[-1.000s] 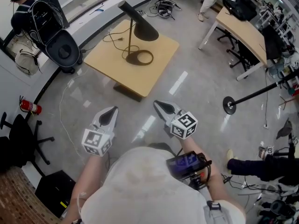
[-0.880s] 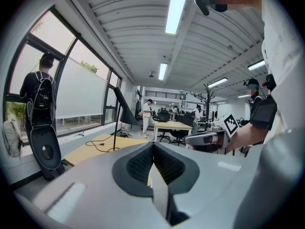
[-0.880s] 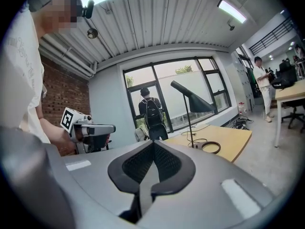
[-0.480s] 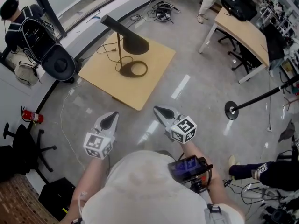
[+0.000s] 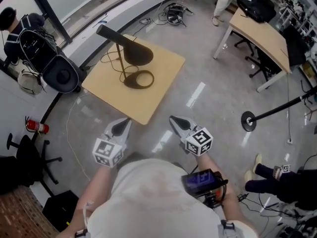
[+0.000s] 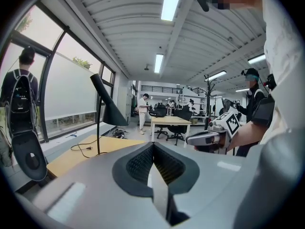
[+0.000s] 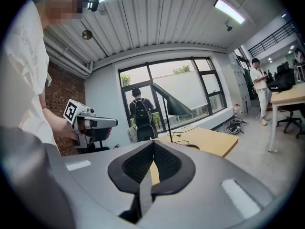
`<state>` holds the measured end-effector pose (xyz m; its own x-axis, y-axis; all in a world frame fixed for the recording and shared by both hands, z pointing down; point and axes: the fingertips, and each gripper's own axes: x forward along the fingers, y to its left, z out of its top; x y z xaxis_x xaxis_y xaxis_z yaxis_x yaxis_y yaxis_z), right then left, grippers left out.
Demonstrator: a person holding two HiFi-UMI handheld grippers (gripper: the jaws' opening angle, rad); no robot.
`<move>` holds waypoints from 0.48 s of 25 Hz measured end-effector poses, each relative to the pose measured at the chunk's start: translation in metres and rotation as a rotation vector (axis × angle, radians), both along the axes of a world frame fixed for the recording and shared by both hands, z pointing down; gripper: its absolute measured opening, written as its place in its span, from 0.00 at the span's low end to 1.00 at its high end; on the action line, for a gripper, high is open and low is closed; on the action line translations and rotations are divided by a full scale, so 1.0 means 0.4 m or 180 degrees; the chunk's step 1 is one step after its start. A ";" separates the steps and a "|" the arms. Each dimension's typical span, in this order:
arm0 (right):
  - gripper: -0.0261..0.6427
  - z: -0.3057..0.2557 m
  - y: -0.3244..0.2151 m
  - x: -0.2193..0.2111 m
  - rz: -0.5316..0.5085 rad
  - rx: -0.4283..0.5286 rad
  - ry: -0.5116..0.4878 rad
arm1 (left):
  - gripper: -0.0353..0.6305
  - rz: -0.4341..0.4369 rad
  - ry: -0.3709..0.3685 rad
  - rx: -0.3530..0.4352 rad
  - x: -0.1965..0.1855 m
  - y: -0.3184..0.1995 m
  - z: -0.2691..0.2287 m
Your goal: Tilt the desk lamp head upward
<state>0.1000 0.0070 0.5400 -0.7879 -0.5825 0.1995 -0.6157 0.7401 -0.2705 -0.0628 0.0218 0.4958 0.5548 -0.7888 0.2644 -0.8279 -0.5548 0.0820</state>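
Note:
A black desk lamp (image 5: 126, 51) with a cone head, thin stem and ring base stands on a small square wooden table (image 5: 148, 93); its head points down. The lamp (image 6: 107, 109) shows left of centre in the left gripper view, and the lamp (image 7: 170, 104) shows ahead in the right gripper view. My left gripper (image 5: 122, 125) is shut and empty, just short of the table's near corner. To its right, over the floor, my right gripper (image 5: 177, 121) is shut and empty too. Neither touches the lamp.
The lamp's cord (image 5: 110, 58) trails over the table's far side. A person with a backpack (image 5: 29, 29) stands by the window at far left. A long desk (image 5: 262, 31) with chairs stands at the right, a round floor stand base (image 5: 247, 120) beside it.
The table and lamp have come nearer in the head view. Both grippers have moved forward towards the table's near corner, still shut.

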 end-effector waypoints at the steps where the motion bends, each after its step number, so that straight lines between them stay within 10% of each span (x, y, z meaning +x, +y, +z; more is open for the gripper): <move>1: 0.06 0.006 -0.005 0.002 0.0011 -0.0008 -0.0016 | 0.06 -0.0006 -0.0013 -0.0011 -0.003 -0.004 0.004; 12: 0.06 0.037 -0.115 -0.041 -0.0011 -0.0090 0.0000 | 0.06 -0.0040 -0.0010 -0.0065 -0.057 -0.127 0.023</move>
<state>0.0836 -0.0388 0.5550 -0.7900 -0.5739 0.2157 -0.6131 0.7344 -0.2913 -0.0855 -0.0292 0.5049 0.5440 -0.7902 0.2822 -0.8351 -0.5426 0.0905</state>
